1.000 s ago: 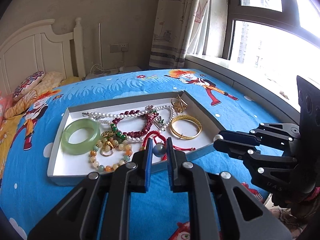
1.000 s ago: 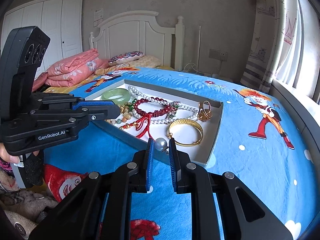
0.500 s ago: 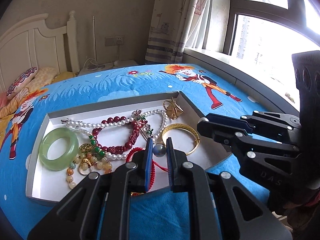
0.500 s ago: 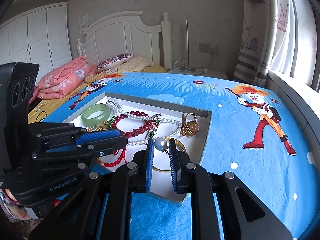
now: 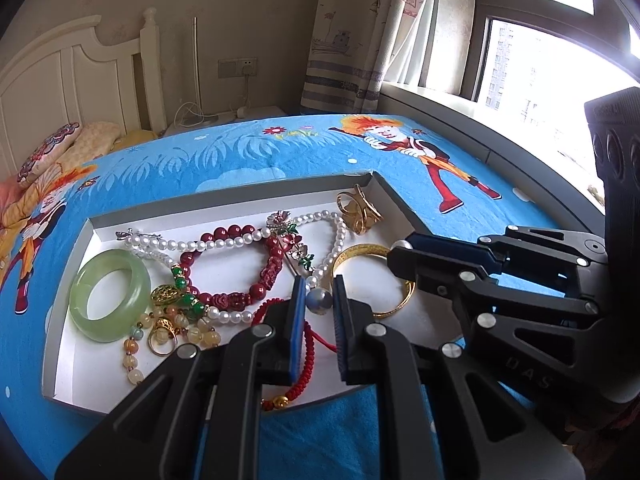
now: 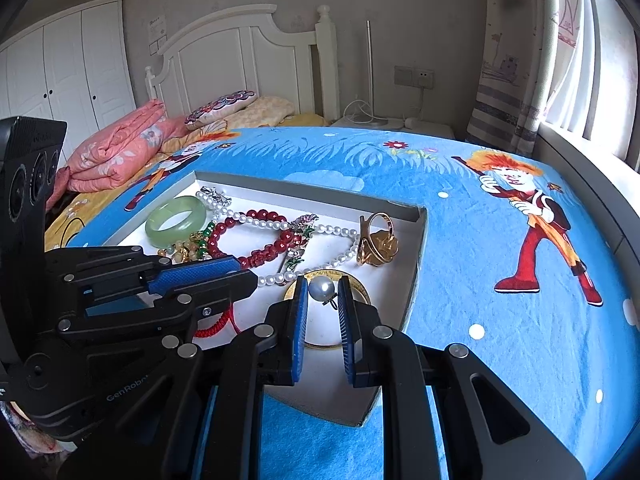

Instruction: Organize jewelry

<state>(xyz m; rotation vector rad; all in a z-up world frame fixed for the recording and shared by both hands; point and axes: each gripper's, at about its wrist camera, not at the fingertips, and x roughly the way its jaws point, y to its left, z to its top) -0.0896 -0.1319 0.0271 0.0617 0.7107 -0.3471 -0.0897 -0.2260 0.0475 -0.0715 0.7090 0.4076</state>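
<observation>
A grey tray (image 5: 240, 188) (image 6: 416, 240) with a white floor lies on the blue bedspread and holds tangled jewelry. My left gripper (image 5: 318, 300) is shut on a grey-blue pearl earring (image 5: 319, 301) above the tray's front part. My right gripper (image 6: 322, 290) is shut on a silver pearl earring (image 6: 321, 289) above the gold bangle (image 6: 360, 286) (image 5: 360, 252). Also in the tray: a green jade bangle (image 5: 110, 294) (image 6: 176, 220), a red bead bracelet (image 5: 240, 268), a pearl necklace (image 5: 200, 244), a gold ring (image 5: 358, 210) (image 6: 376, 240) and a red cord bracelet (image 5: 304, 376).
The right gripper's body (image 5: 520, 280) crosses the right side of the left wrist view. The left gripper's body (image 6: 120, 280) crosses the left side of the right wrist view. Pillows and a pink quilt (image 6: 116, 148) lie by the headboard. A window sill (image 5: 460, 108) runs along the right.
Both grippers have moved forward over the tray, each still holding its pearl earring. The tray now looks larger and closer in both views.
</observation>
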